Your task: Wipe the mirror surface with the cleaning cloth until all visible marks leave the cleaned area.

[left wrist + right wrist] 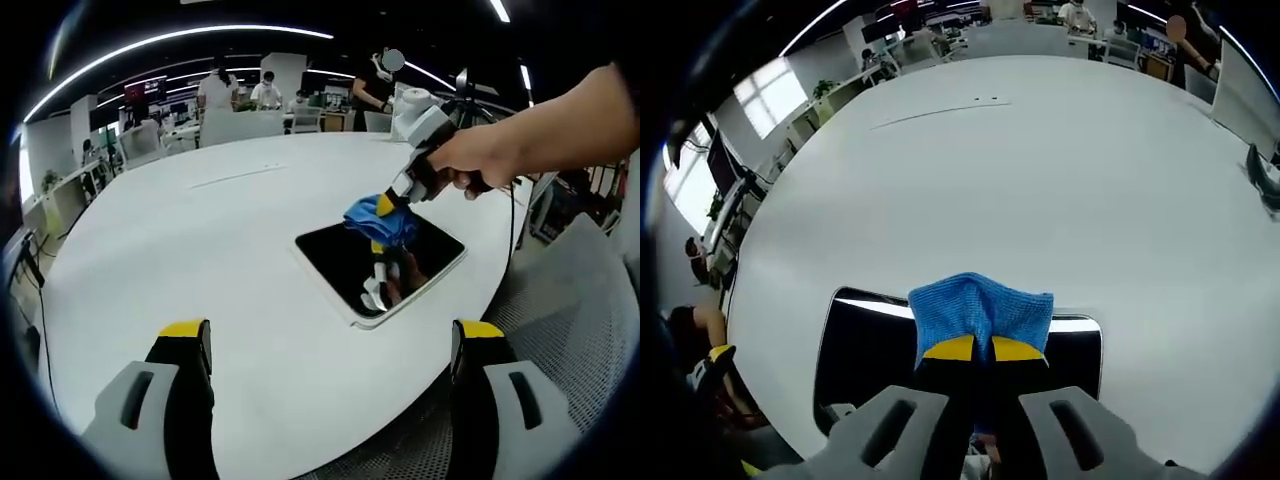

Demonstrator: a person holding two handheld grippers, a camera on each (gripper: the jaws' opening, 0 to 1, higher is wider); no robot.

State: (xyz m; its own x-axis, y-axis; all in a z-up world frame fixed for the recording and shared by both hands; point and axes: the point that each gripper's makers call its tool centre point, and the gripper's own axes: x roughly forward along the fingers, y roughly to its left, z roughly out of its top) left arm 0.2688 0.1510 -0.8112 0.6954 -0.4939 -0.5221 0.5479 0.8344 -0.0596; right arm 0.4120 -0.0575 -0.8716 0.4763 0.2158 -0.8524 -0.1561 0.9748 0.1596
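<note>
The right gripper [398, 196] pinched the cloth [980, 310] between its fingers, bunched ahead of the tips so it pressed on the mirror [380, 262] for wiping. The left gripper [330, 345] hung back over the surface [200, 250], fingers wide and empty, mirror well ahead.

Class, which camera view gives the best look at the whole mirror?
The left gripper view: the mirror lies whole on the white table, all its edges visible, with the right claw pressing the blue cloth onto it. The right gripper view shows the mirror closer, but cloth and claw cover its middle.
</note>
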